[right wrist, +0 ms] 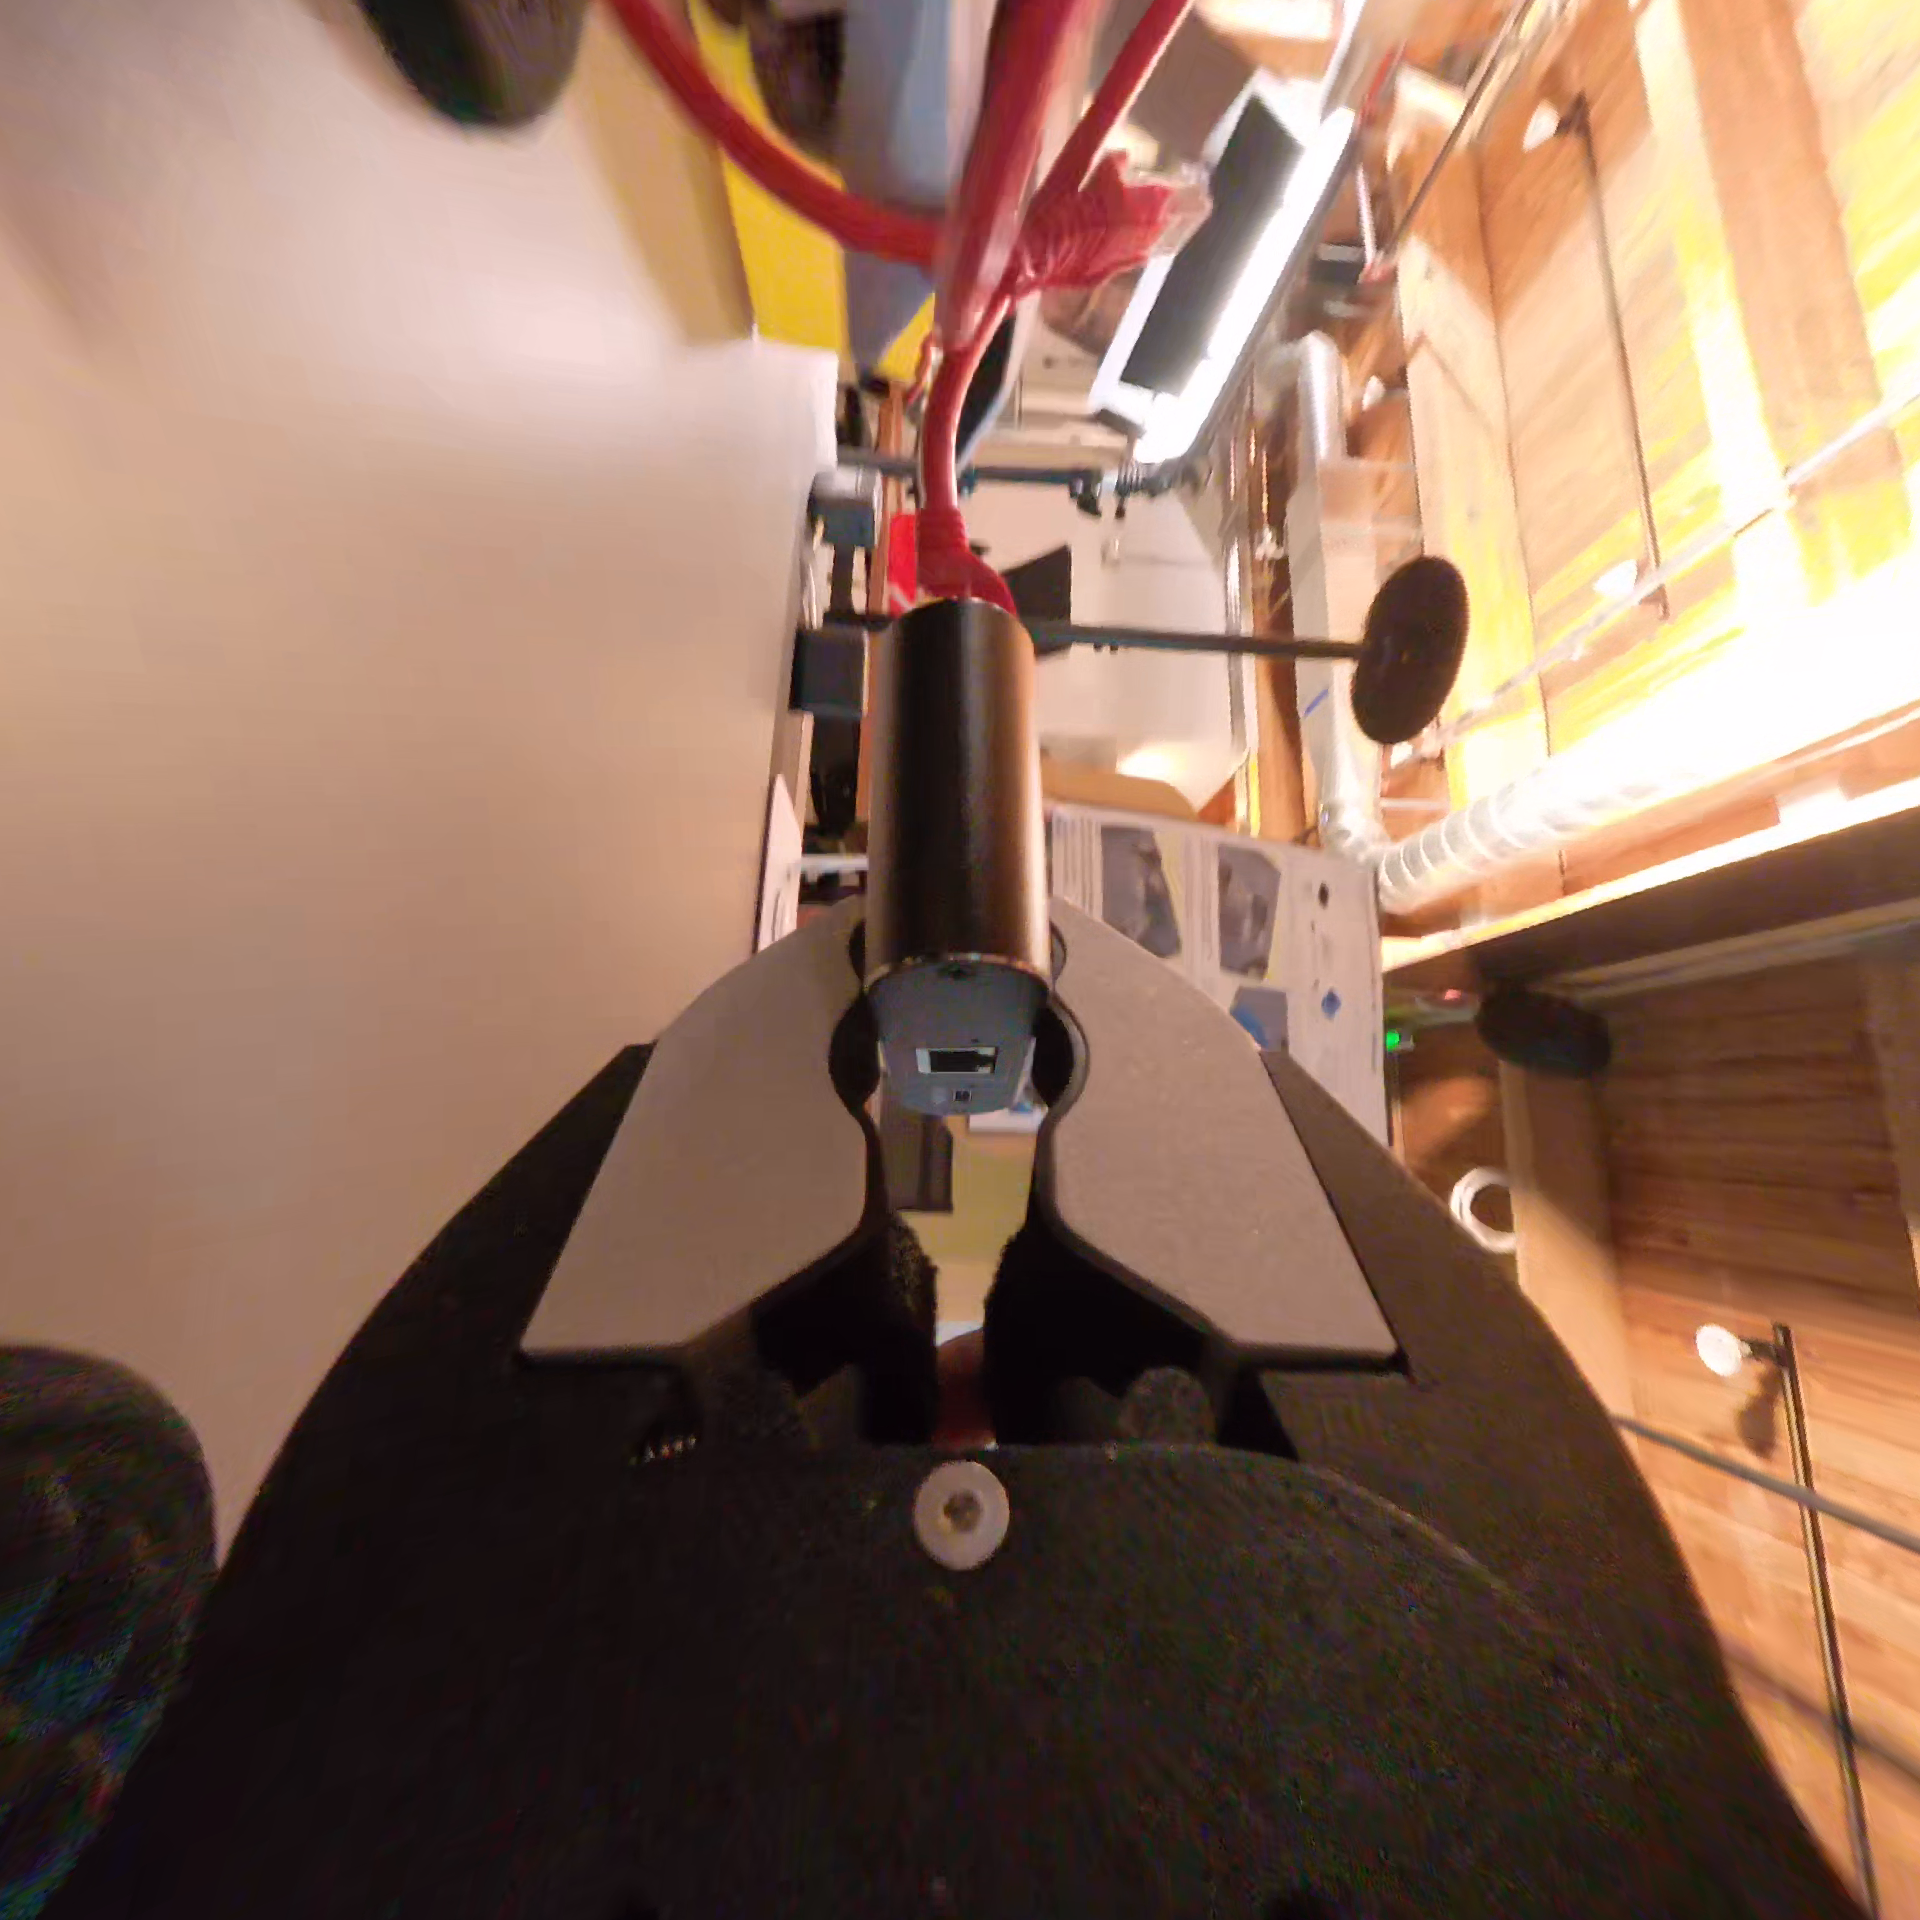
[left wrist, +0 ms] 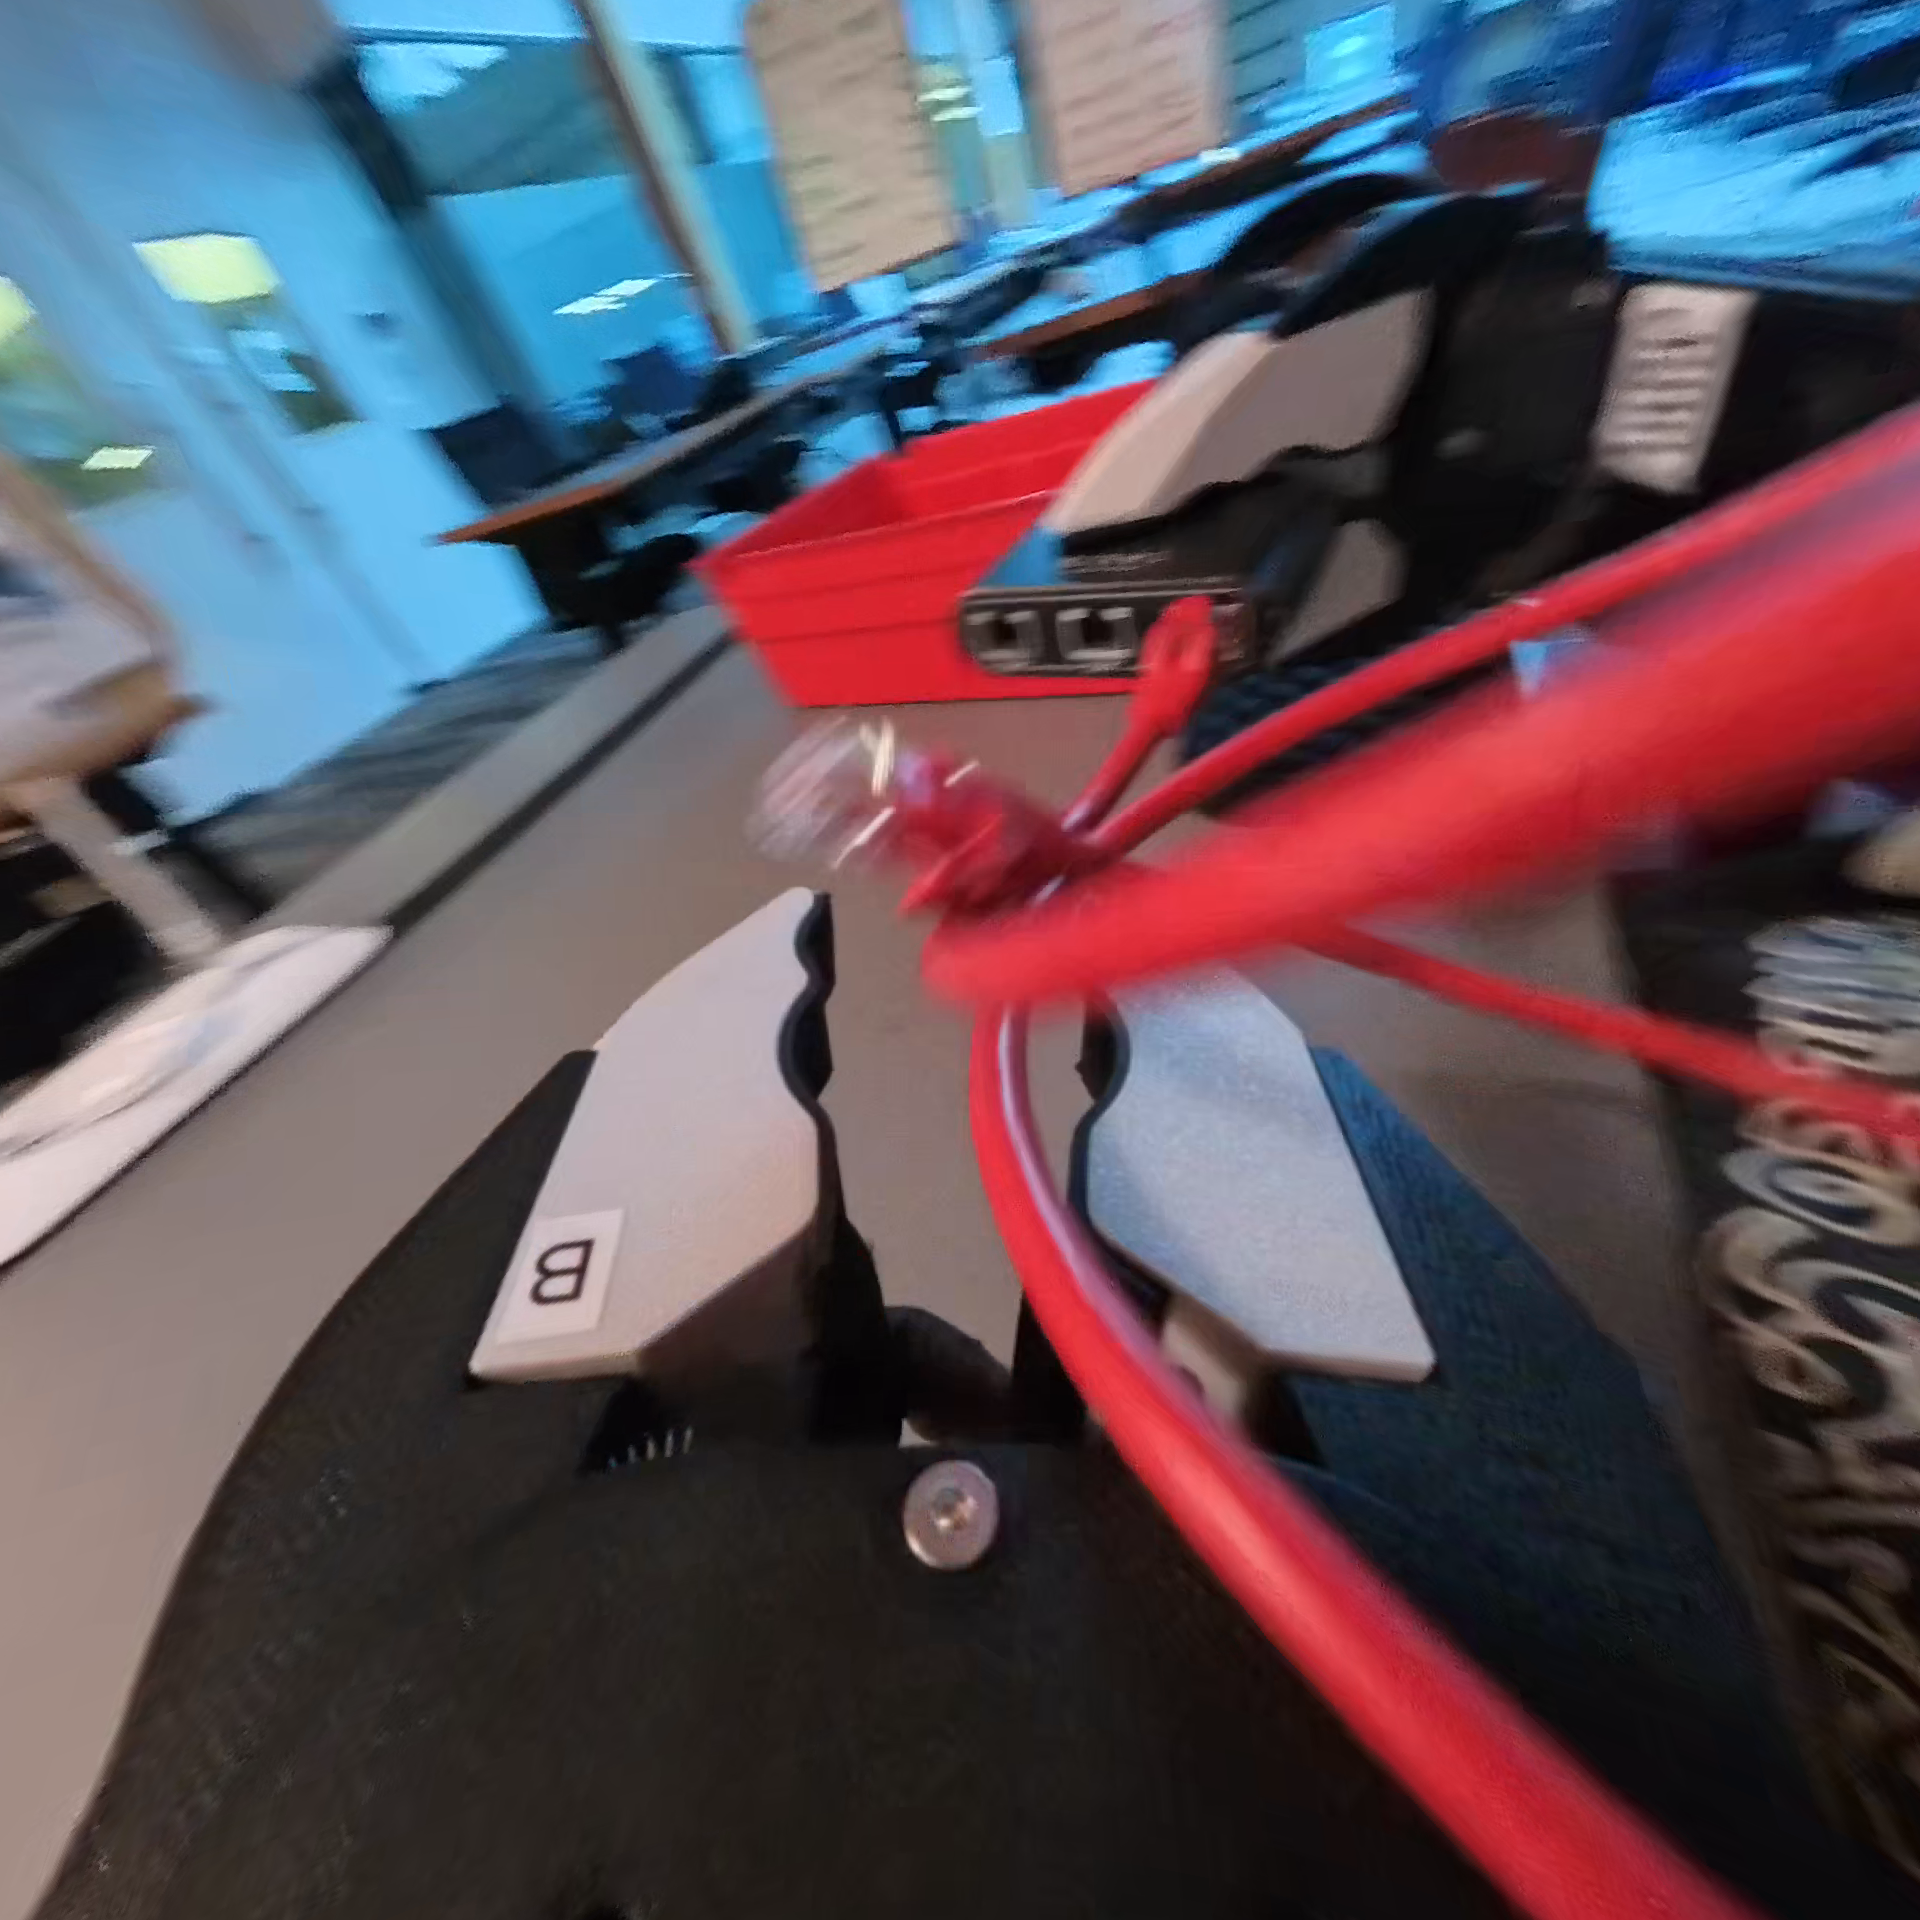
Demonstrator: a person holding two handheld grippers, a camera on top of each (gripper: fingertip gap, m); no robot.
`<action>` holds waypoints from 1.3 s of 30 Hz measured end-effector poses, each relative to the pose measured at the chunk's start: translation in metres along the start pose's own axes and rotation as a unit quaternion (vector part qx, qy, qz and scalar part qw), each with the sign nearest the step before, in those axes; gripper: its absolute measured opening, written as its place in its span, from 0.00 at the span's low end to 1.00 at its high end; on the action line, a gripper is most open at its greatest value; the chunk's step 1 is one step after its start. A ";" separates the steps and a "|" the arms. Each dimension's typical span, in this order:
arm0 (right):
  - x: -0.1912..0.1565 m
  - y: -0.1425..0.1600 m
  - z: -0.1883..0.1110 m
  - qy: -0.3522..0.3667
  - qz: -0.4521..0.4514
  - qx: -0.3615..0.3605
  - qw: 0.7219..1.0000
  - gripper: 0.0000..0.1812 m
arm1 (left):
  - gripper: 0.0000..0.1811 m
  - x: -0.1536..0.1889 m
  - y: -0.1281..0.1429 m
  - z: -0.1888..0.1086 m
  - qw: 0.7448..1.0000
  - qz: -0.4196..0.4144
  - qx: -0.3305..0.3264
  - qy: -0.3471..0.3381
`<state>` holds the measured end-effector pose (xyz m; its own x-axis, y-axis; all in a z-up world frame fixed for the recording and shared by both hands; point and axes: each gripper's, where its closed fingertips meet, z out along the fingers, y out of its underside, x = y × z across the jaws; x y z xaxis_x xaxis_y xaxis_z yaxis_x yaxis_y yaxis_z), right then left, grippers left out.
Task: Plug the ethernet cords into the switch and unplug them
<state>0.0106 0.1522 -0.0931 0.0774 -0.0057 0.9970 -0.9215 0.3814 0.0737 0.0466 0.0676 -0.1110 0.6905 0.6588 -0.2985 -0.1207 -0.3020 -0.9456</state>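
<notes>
The small black metal network switch (right wrist: 954, 790) sits pinched between the grey fingers (right wrist: 748, 1132) of the right tongs (right wrist: 954, 1049), its long body pointing away from the camera and its near grey end face showing one empty port. In the left wrist view the same switch (left wrist: 1101, 623) appears farther off, held above the grey counter (left wrist: 582, 935) by the right tongs (left wrist: 1226, 416), with two empty ports visible on its front and a red ethernet plug (left wrist: 1179, 665) seated in a port just to their right. In the right wrist view, a red ethernet cord (right wrist: 940, 457) leaves the far end of the switch and runs toward the top of the frame, where a second loose red plug with a clear tip (right wrist: 1132, 213) hangs among more red loops. The left tongs (left wrist: 951, 1039) stand spread apart and pinch nothing; a thick loop of red cord (left wrist: 1091, 1351) passes through the gap beside the right grey finger (left wrist: 1226, 1174), and whether it touches the finger cannot be told. Just beyond the fingertips a blurred red plug with a clear tip (left wrist: 894, 810) hovers over the counter. Behind the switch lies a red plastic bin (left wrist: 883, 582) on the counter, and a patterned black-and-white sleeve (left wrist: 1829, 1299) fills the right edge of the left wrist view.
</notes>
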 end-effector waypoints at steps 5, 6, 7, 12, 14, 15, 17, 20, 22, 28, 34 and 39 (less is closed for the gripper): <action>-0.029 0.033 -0.003 -0.038 0.004 -0.053 0.998 0.14 | 0.26 -0.088 0.006 -0.039 0.967 -0.080 0.021 -0.243; -0.038 0.034 -0.005 -0.051 -0.001 -0.062 0.997 0.14 | 0.26 -0.098 0.004 -0.048 0.956 -0.090 0.036 -0.277; -0.047 0.035 -0.007 -0.066 -0.007 -0.068 0.995 0.14 | 0.26 -0.106 -0.001 -0.058 0.945 -0.096 0.059 -0.306; -0.075 0.034 -0.013 -0.138 0.001 -0.071 0.988 0.14 | 0.23 -0.112 -0.018 -0.076 0.926 -0.097 0.129 -0.341; -0.083 0.032 -0.015 -0.172 0.023 -0.065 0.983 0.15 | 0.23 -0.110 -0.018 -0.073 0.930 -0.100 0.128 -0.330; -0.085 0.031 -0.016 -0.180 0.030 -0.062 0.981 0.15 | 0.23 -0.108 -0.019 -0.071 0.932 -0.098 0.127 -0.325; -0.092 0.029 -0.022 -0.225 0.070 -0.054 0.970 0.17 | 0.22 -0.106 -0.020 -0.070 0.936 -0.092 0.124 -0.317; -0.095 0.025 -0.032 -0.288 0.166 -0.054 0.942 0.28 | 0.22 -0.102 -0.022 -0.074 0.944 -0.075 0.105 -0.303; -0.094 0.022 -0.039 -0.322 0.249 -0.057 0.912 0.36 | 0.23 -0.097 -0.033 -0.086 0.949 -0.088 0.117 -0.280; -0.083 0.000 -0.053 -0.335 0.460 0.017 0.822 0.50 | 0.24 -0.108 -0.049 -0.184 0.949 -0.053 0.055 -0.306; -0.051 0.001 -0.062 -0.268 0.550 0.097 0.785 0.46 | 0.28 -0.104 0.028 -0.298 0.905 0.019 -0.249 -0.345; -0.042 0.003 -0.064 -0.240 0.570 0.119 0.777 0.42 | 0.30 -0.090 0.059 -0.331 0.905 -0.003 -0.383 -0.183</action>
<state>0.0291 0.2129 -0.1363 -0.9385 -0.1553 0.3084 -0.3364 0.2101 -0.9180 0.2133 -0.2375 -0.0973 0.3896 0.8036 -0.4499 0.5093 -0.5950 -0.6217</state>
